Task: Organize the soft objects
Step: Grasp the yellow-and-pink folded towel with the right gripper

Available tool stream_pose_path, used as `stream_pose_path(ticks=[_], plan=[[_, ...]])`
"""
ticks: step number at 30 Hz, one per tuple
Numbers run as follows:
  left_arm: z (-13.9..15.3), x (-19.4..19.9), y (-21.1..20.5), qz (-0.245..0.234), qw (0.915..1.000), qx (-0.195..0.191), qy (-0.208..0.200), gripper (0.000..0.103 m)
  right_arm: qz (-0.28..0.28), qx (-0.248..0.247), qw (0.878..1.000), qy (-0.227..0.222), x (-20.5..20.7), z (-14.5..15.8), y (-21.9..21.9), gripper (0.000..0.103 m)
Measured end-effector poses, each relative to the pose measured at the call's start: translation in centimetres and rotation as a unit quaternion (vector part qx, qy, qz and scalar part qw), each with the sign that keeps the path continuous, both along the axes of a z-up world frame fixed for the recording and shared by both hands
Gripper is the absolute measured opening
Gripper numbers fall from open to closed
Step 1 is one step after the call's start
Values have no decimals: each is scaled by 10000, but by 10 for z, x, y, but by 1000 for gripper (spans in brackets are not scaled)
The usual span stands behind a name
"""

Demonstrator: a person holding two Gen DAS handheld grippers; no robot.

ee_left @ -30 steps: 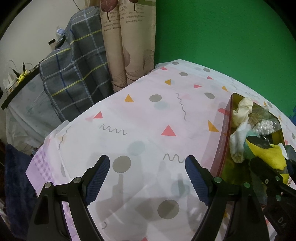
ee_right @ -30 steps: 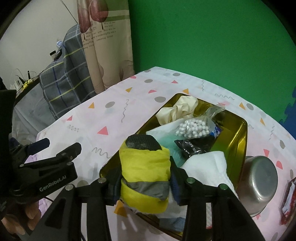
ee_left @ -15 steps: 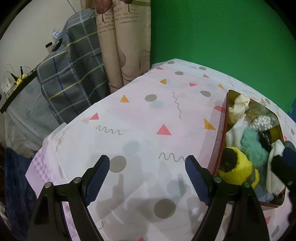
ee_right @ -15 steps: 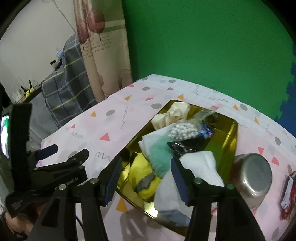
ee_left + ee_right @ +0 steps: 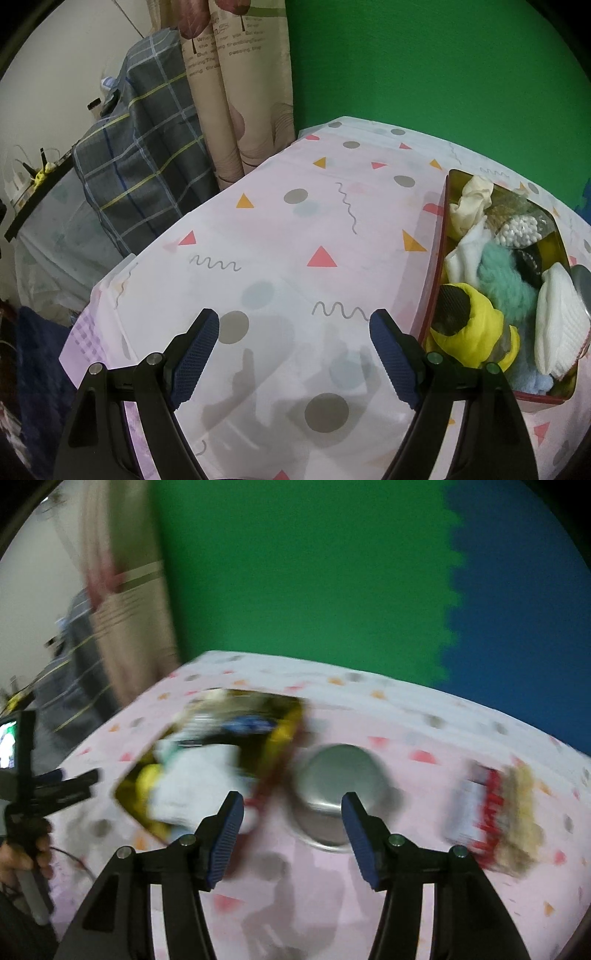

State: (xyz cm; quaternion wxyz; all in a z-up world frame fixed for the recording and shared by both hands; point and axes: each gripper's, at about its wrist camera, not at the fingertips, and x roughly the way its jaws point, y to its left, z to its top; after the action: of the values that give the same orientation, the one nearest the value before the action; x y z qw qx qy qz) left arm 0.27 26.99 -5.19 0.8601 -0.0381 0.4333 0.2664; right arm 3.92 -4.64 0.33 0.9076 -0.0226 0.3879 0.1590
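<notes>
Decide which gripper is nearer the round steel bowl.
Right. The right gripper hangs open just before the round steel bowl; the left gripper waits open beyond the gold tin.

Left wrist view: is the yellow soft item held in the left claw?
No. The yellow soft item lies in the tin; the left claw is open and holds nothing.

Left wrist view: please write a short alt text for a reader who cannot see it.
A left gripper with open, empty jaws hovers over a patterned tablecloth. At the right, a tin box holds soft things, among them a yellow bundle, a teal fluffy piece and white cloths.
</notes>
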Motion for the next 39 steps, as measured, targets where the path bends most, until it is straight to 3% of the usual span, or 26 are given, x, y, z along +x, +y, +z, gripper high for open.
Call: stream_pose_path(ticks=[7,12,24,29,33,35,36,39], plan=[[0,1,-11,-139,9997,195,22,81,-1277,-374,9911,2,15,-10,-112,57],[1,3,-20,-295,9991,305,28,81,-1761,-434,9833,156,33,-26,-160,57],[14,3,-46,-584,9969,521,-9,82,-2038,-675,9757,443,74,-70,-193,57],[29,11,-80,-1054,9925,603,-110,82,-2155,-933,9707,510,81,-87,-212,57],[37,21,-113,-1489,9879,409,-156,83,-2118,-860,9721,530,87,-99,-222,56],[40,27,-132,-1713,9844,354,-176,84,-2101,-762,9734,502,88,-98,-224,45],[41,30,-143,-1838,9823,320,-167,84,-2031,-703,9754,480,88,-97,-224,32],[39,39,-176,-2187,9755,200,-151,84,-1898,-691,9783,453,83,-96,-222,28]])
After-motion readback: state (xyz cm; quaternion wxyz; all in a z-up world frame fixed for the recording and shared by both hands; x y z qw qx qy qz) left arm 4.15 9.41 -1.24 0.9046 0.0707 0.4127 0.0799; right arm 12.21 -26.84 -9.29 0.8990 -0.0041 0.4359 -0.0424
